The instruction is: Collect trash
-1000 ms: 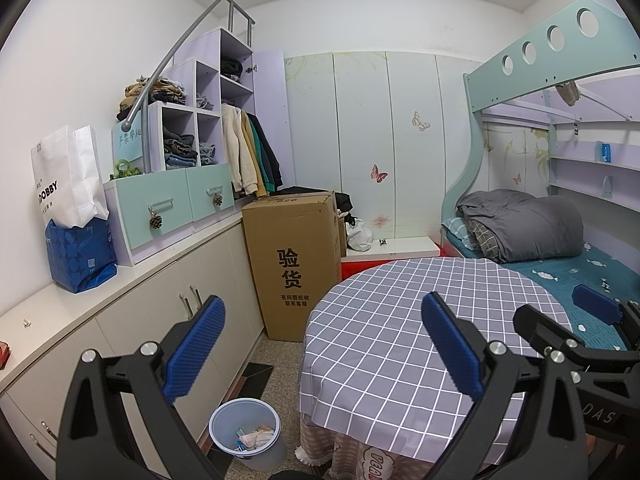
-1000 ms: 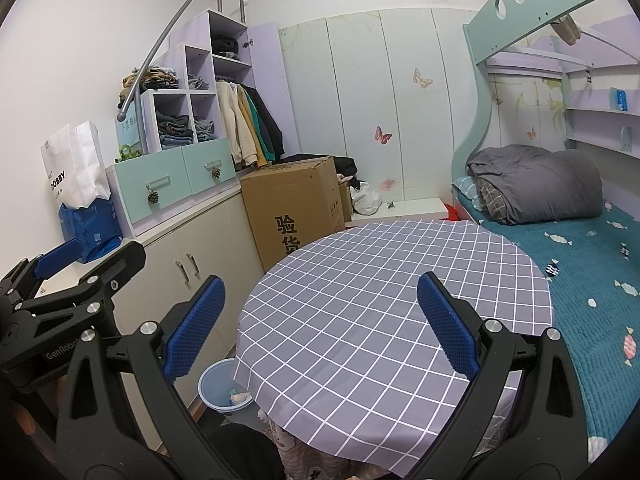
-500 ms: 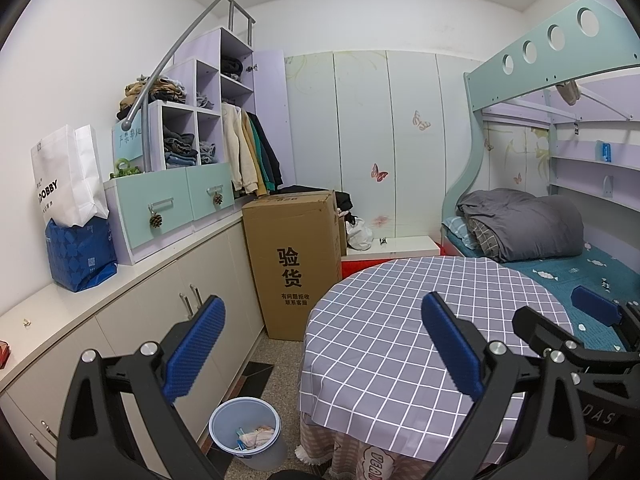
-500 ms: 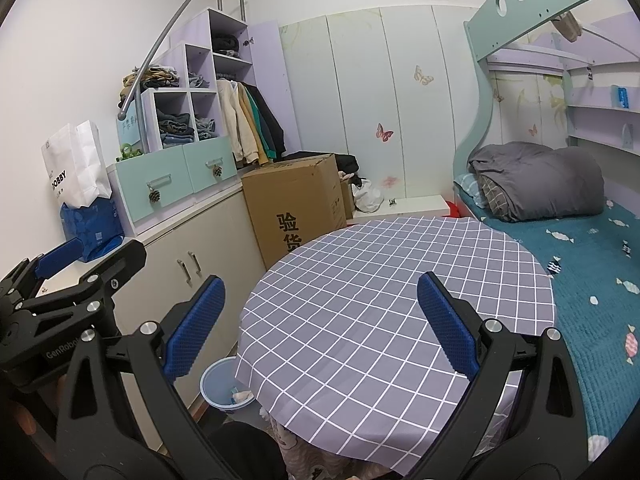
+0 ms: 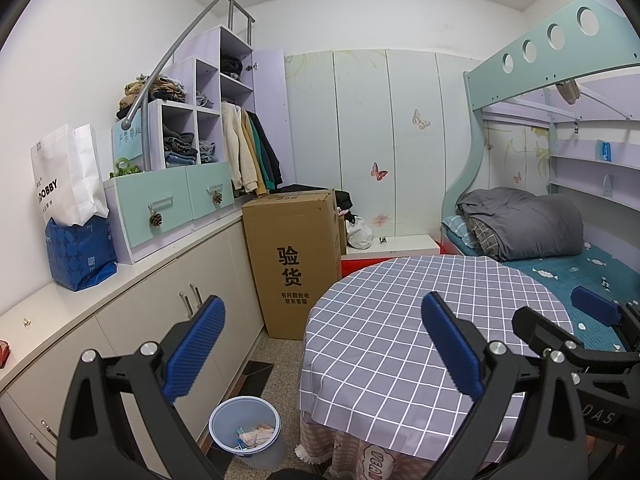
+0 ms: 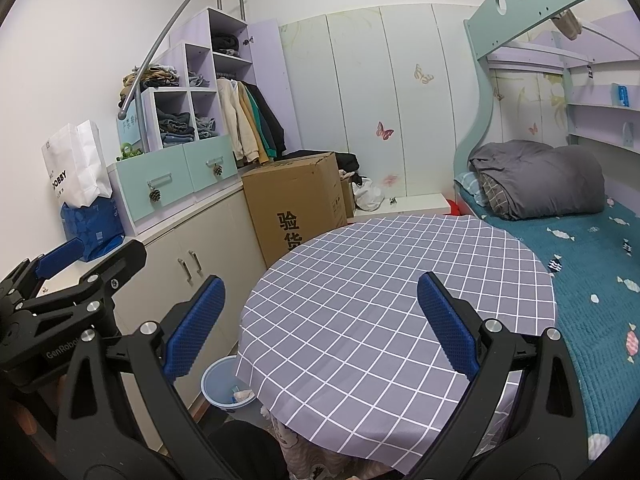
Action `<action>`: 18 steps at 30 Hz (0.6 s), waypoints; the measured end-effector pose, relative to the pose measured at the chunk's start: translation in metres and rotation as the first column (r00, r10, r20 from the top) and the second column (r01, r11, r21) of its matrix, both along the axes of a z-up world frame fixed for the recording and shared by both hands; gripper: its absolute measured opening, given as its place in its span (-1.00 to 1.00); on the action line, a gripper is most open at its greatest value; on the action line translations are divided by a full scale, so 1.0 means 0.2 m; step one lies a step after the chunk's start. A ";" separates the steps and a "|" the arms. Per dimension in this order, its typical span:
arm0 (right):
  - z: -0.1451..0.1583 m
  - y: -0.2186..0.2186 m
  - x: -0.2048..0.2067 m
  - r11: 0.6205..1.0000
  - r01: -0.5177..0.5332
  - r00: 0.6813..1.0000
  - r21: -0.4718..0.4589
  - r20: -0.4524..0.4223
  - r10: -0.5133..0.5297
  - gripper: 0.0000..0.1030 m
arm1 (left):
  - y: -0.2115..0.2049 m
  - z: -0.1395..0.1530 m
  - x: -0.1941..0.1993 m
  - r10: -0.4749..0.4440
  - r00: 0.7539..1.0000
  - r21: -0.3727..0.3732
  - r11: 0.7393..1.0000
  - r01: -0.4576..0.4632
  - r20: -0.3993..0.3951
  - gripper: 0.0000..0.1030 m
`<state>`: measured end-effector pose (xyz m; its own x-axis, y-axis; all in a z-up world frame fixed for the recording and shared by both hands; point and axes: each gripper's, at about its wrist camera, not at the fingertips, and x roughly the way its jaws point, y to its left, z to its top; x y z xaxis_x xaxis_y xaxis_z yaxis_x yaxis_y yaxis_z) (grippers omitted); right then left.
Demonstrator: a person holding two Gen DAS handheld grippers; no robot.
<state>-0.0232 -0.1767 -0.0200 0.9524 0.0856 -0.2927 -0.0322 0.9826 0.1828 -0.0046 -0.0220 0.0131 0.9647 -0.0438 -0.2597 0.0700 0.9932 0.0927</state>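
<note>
Now, left gripper: held up over the near-left edge of the table, blue pads spread wide, nothing between them.
Right gripper: up over the table's near side, fingers released and wide apart, nothing in the grasp.
Side by side: each gripper shows at the edge of the other's view, close together and apart from the tabletop.
Table: round, under a grey cloth with a white grid; the top is bare.
Bin: pale blue, upright on the floor, mouth up, between the table's left edge and the low cabinets; from the right wrist view the tablecloth hides part of it.
Trash: crumpled white and pinkish scraps lying inside the bin at the bottom; too bunched to give a long axis or a heading.
Cardboard box: tall, upright, printed with black characters, standing past the bin against the cabinets.
Bed: teal cover, grey rolled quilt, along the table's right side.
</note>
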 end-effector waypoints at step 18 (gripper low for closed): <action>-0.03 0.02 0.00 1.000 -0.003 1.000 0.007 -0.011 0.004 0.84 | 0.04 -0.03 0.00 -0.001 1.000 0.001 1.000 0.001 -0.008 0.87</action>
<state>-0.0227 -0.1727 -0.0252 0.9487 0.0911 -0.3028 -0.0335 0.9811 0.1904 -0.0054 -0.0133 0.0072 0.9625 -0.0448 -0.2676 0.0721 0.9931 0.0929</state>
